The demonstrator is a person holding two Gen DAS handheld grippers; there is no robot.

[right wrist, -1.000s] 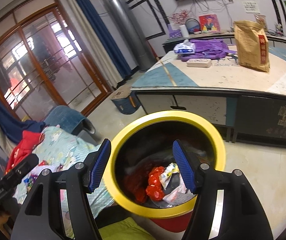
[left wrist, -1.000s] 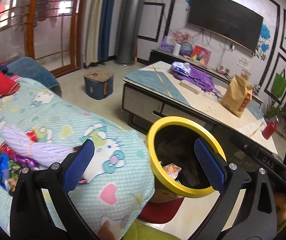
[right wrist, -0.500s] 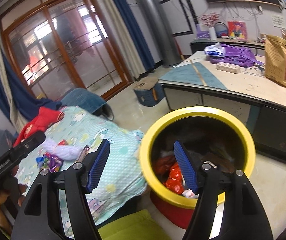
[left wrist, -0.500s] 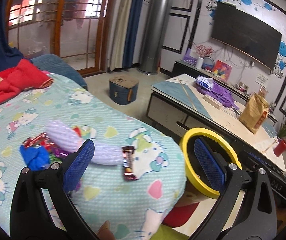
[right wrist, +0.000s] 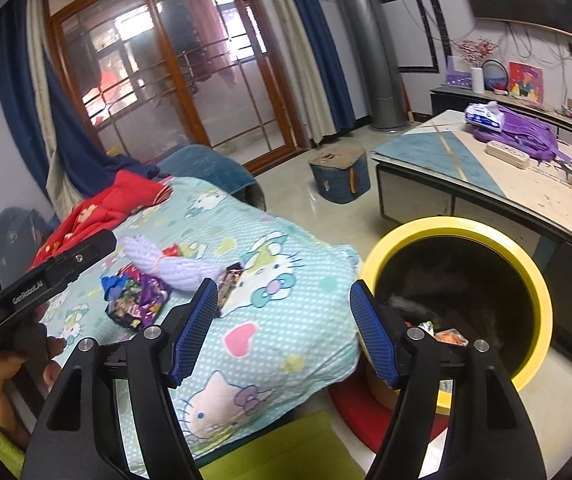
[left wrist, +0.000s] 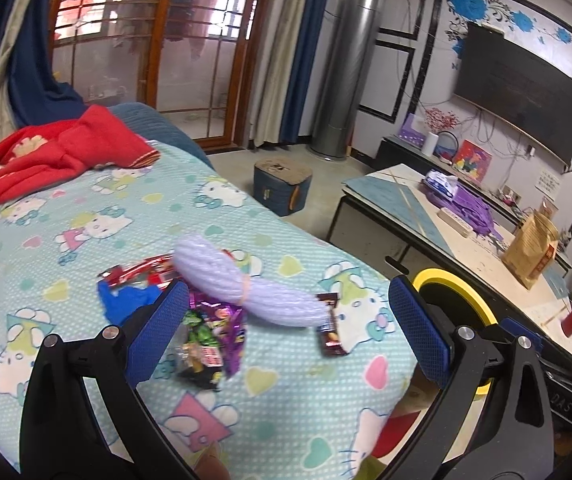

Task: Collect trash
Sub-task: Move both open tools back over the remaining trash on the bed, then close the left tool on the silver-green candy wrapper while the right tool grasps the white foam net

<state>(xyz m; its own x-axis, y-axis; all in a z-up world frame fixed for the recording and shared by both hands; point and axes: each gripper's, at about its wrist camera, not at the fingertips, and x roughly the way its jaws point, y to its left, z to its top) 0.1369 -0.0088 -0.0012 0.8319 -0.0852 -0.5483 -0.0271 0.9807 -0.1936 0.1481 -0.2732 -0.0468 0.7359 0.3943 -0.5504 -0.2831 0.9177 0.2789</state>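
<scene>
we've got both grippers, left gripper (left wrist: 286, 320) & right gripper (right wrist: 282, 332), w/ jaws wide open, holding nothing. wrappers (left wrist: 206, 332) sit mid-frame on the kitty blanket (left wrist: 86, 208), by a lilac bundle (left wrist: 246, 292). yellow bin (right wrist: 525, 264) at lower right, trash inside.

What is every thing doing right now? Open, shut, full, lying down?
left gripper: open, holding nothing
right gripper: open, holding nothing
yellow bin: uncovered, trash inside
brown wrapper: lying on the blanket
purple wrapper: crumpled, on the blanket
television: off
</scene>
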